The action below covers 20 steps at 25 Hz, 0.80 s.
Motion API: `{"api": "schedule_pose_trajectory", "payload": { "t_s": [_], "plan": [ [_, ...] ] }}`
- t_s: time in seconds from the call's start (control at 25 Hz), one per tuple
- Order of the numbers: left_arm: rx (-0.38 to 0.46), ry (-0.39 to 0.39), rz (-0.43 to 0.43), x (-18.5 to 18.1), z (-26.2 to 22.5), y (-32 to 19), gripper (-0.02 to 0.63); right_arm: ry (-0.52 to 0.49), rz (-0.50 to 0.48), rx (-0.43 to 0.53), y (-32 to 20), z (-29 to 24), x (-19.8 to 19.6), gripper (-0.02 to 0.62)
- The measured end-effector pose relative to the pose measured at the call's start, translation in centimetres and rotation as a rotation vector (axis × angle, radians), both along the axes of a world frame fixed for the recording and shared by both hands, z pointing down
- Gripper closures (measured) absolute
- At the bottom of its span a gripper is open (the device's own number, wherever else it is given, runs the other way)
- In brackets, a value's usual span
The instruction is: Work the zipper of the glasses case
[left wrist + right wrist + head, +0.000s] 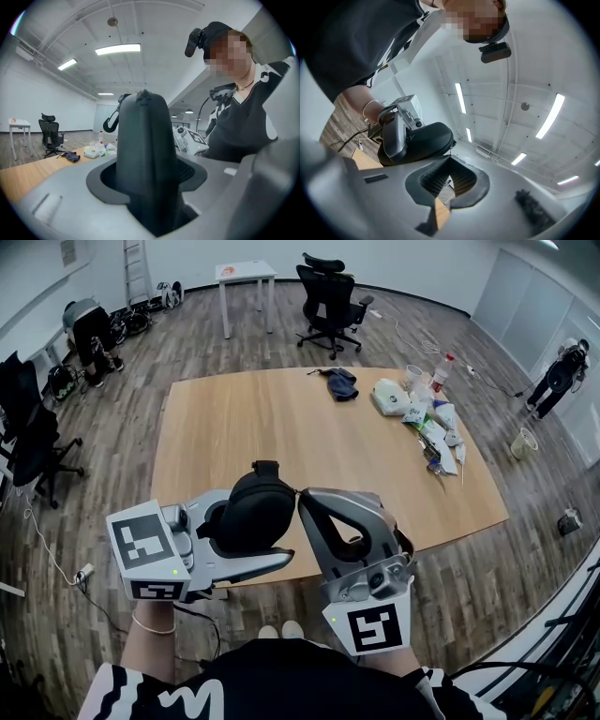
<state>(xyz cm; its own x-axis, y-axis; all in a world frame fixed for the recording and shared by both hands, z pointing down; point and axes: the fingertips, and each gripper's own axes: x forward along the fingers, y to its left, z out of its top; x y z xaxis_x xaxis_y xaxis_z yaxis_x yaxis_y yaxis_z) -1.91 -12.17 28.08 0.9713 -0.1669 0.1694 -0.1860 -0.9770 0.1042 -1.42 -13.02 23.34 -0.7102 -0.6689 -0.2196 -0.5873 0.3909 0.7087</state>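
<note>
Left gripper (258, 532) clamps the black glasses case (258, 501) from the case's left side. Right gripper (301, 495), at the case's right, has its jaws pinched together on the zipper pull (449, 152).

A wooden desk (281, 427) stands on a plank floor (112, 381). A dark cloth (341, 383) lies near its far edge, and a litter of packets (427, 423) crowds its right side. Beyond are a black office chair (330, 296) and a small white table (246, 273). A person (561, 374) stands at far right.
</note>
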Motion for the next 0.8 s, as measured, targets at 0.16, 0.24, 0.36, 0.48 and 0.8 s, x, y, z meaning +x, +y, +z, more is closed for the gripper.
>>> {"api": "schedule_pose_trajectory", "payload": {
  "t_s": [0.16,0.24,0.36,0.48,0.8],
  "plan": [
    [0.003,0.024,-0.018,-0.3,-0.7,-0.4,0.339,-0.015,-0.009,-0.017,-0.1,0.3,-0.3,0.589],
    [0.007,0.030,-0.030,-0.4,-0.9,-0.6,0.339,-0.027,-0.012,-0.030,-0.2,0.4,-0.4,0.589],
    [-0.002,0.086,-0.053,-0.5,-1.8,-1.2,0.339,-0.042,-0.017,-0.061,-0.6,0.9,-0.7,0.589],
    [0.007,0.139,-0.090,-0.2,-2.7,-1.9,0.339,-0.083,-0.015,-0.103,-1.1,1.1,-0.8,0.589],
    [0.014,0.236,-0.186,1.0,-3.7,-3.3,0.339,-0.161,0.011,-0.152,-2.3,1.0,0.1,0.589]
  ]
}}
